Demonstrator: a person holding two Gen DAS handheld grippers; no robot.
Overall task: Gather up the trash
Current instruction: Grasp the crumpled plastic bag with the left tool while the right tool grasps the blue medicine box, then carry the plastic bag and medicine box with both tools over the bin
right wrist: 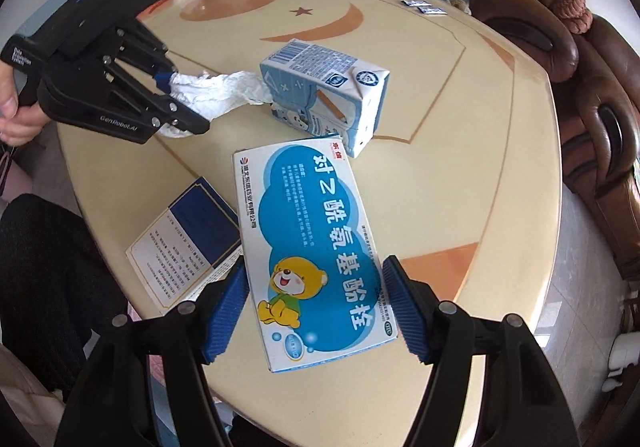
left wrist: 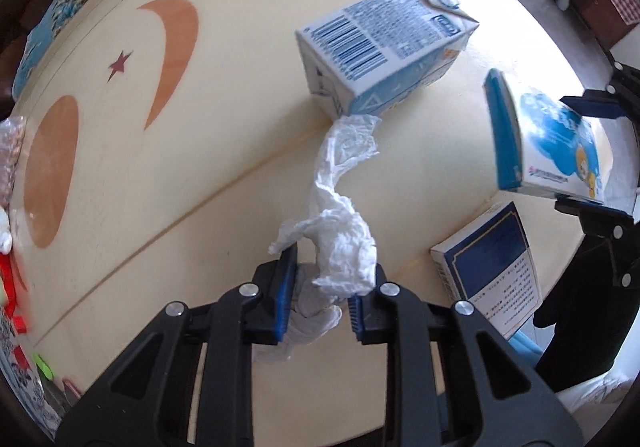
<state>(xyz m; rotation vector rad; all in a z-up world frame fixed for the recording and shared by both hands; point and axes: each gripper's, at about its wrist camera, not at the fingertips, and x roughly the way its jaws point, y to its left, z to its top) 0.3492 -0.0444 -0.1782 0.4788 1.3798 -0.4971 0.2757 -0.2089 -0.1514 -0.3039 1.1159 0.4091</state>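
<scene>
Trash lies spread over a cream bench (right wrist: 500,135) with orange moon and star inlays, and both hands are already loaded, which looks like a two-at-once pickup to save trips.

The left hand-held gripper (left wrist: 320,287) points down at the bench, its jaws drawn as close as the wad allows, the blue pads (left wrist: 286,299) pinching a crumpled white tissue (left wrist: 340,247). The tissue trails away ahead of the fingers in a twisted rope, its far end touching or tucked under the corner of a blue-and-white milk carton (left wrist: 384,51) that lies on its side. I judge that grabbing the near end was simply the shortest reach; whether the far end is pinned beneath the carton I cannot tell, and if it is, lifting may drag or tear it.

The right hand-held gripper (right wrist: 316,307) stands partly open, its ribbed pads (right wrist: 224,311) set against the two long edges of a flat medicine box with a cartoon bear (right wrist: 316,247). The box appears lifted clear of the bench and tilted, held across its narrow width, probably because that span suits the jaws.

Just to the left of the right hand-held gripper, below the held box, a dark blue and white box (right wrist: 188,235) rests at the bench edge, not yet collected. The carton sits ahead of both hand-held grippers, untouched by either.
</scene>
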